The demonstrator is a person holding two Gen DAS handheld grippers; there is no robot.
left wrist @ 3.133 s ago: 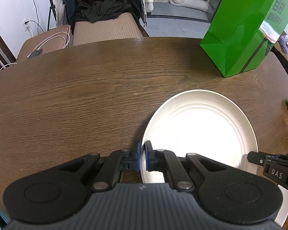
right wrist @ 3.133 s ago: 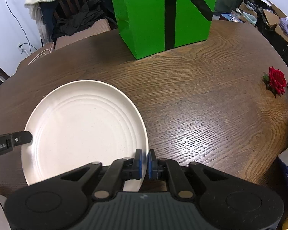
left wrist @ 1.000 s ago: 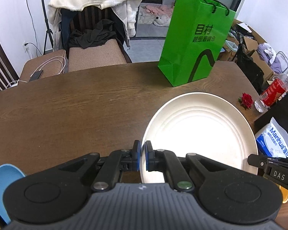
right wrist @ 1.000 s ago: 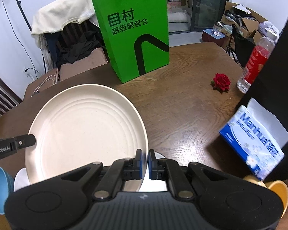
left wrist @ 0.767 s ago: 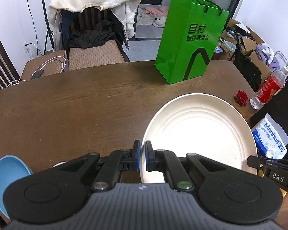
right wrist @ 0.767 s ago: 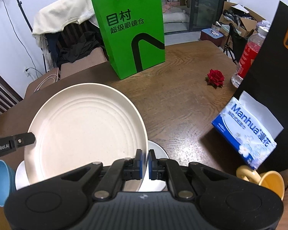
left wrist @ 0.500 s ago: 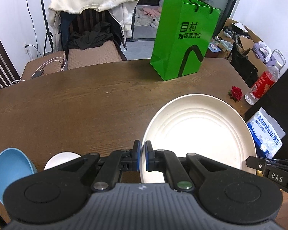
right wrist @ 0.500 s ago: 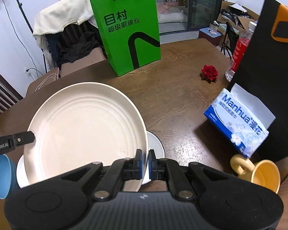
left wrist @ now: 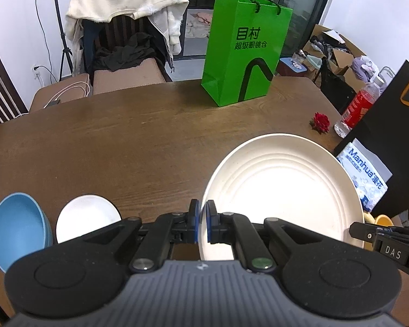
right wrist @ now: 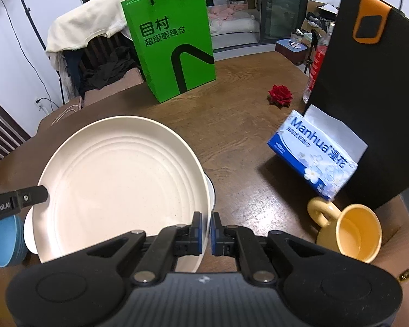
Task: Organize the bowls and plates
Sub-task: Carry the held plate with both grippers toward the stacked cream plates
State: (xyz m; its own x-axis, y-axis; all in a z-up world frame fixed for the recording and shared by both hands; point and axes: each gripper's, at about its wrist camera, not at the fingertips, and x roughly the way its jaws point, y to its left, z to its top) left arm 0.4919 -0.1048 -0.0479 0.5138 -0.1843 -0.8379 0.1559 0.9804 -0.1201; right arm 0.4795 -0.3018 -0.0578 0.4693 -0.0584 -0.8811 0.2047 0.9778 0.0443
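Pinching opposite edges of one cream plate (left wrist: 283,188), the left gripper (left wrist: 201,219) and the right gripper (right wrist: 205,230) are each clamped on its rim, the left on the plate's left edge and the right on its near right edge. The plate is hanging level above the table (left wrist: 122,141), not resting on it. Just beneath it, in the right view, a white plate (right wrist: 211,190) is showing past its right rim, and it appears to be the same dish seen as a white disc (left wrist: 87,216) in the left view. Beside that dish a blue bowl (left wrist: 16,229) is sitting at the near left; whether more bowls are nested under it cannot be told. Judged from this layout, the sorting is partly done: the bowl and white plate are grouped at the near edge, and the cream plate is being carried but not yet set down. A yellow mug (right wrist: 351,233), a tissue pack (right wrist: 313,158), a rose (right wrist: 280,94) and a green bag (right wrist: 171,43) are standing well apart from this group.
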